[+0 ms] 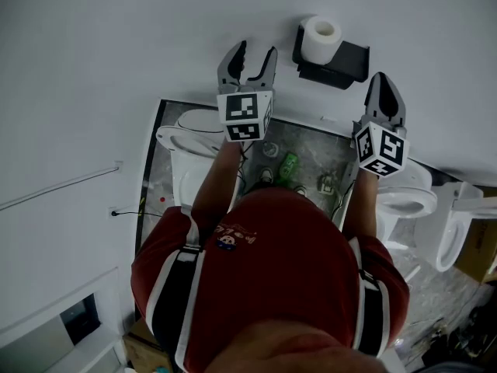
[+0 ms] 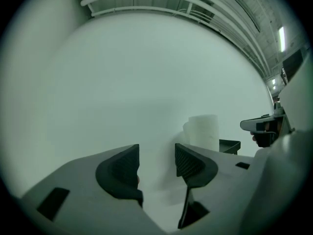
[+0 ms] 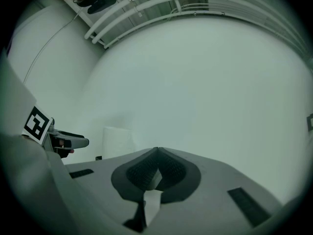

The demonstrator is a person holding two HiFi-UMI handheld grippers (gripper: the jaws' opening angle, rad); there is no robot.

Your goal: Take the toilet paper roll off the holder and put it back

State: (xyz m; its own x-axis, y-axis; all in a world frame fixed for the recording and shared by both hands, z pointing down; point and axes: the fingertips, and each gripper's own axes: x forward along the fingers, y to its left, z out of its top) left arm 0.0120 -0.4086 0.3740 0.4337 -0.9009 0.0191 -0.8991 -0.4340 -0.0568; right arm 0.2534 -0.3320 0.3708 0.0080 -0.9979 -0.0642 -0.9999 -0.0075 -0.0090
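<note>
A white toilet paper roll (image 1: 321,37) stands upright on a black holder (image 1: 347,62) fixed to the white wall. My left gripper (image 1: 256,49) hangs to the left of the roll, apart from it, its jaws open with nothing between them. In the left gripper view the roll (image 2: 204,131) and the holder (image 2: 229,146) lie ahead to the right of the left gripper (image 2: 157,158). My right gripper (image 1: 384,78) is shut and empty, just right of the holder. From the right gripper (image 3: 156,153) the roll (image 3: 116,141) shows faintly to the left.
White toilets stand below on the left (image 1: 186,130) and on the right (image 1: 408,196), with a third (image 1: 454,224) further right. A green bottle (image 1: 289,165) and small items lie on the grey floor between them. A thin cable (image 1: 54,186) runs along the left.
</note>
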